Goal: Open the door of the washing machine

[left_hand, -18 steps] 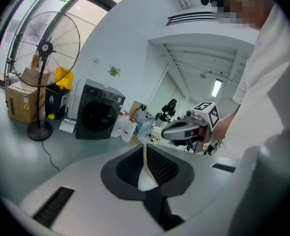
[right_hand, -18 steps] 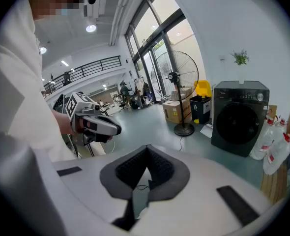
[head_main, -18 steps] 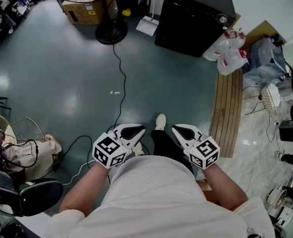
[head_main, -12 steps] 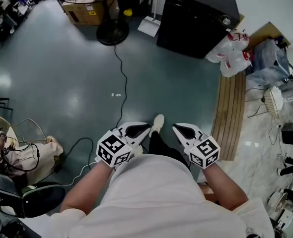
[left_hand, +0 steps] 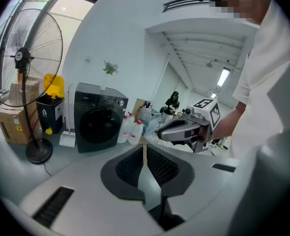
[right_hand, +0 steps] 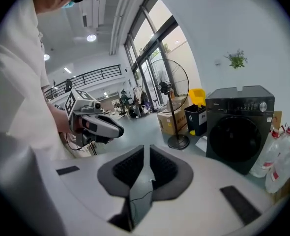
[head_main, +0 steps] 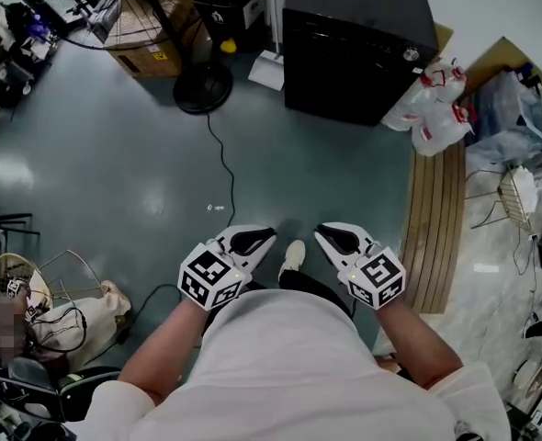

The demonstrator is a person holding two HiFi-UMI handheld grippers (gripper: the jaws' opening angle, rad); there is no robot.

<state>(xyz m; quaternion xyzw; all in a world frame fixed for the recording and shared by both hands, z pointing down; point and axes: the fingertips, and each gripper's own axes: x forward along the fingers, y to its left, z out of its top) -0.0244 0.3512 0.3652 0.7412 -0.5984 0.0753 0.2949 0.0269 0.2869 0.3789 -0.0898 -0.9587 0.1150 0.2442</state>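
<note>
Walking has brought the person a little closer to the washing machine [head_main: 354, 58], whose round door [left_hand: 99, 124] is shut. The left gripper [head_main: 253, 240] and right gripper [head_main: 335, 239] hang well short of it, jaws together and empty. A fan [head_main: 202, 85] stands beside it.
</note>
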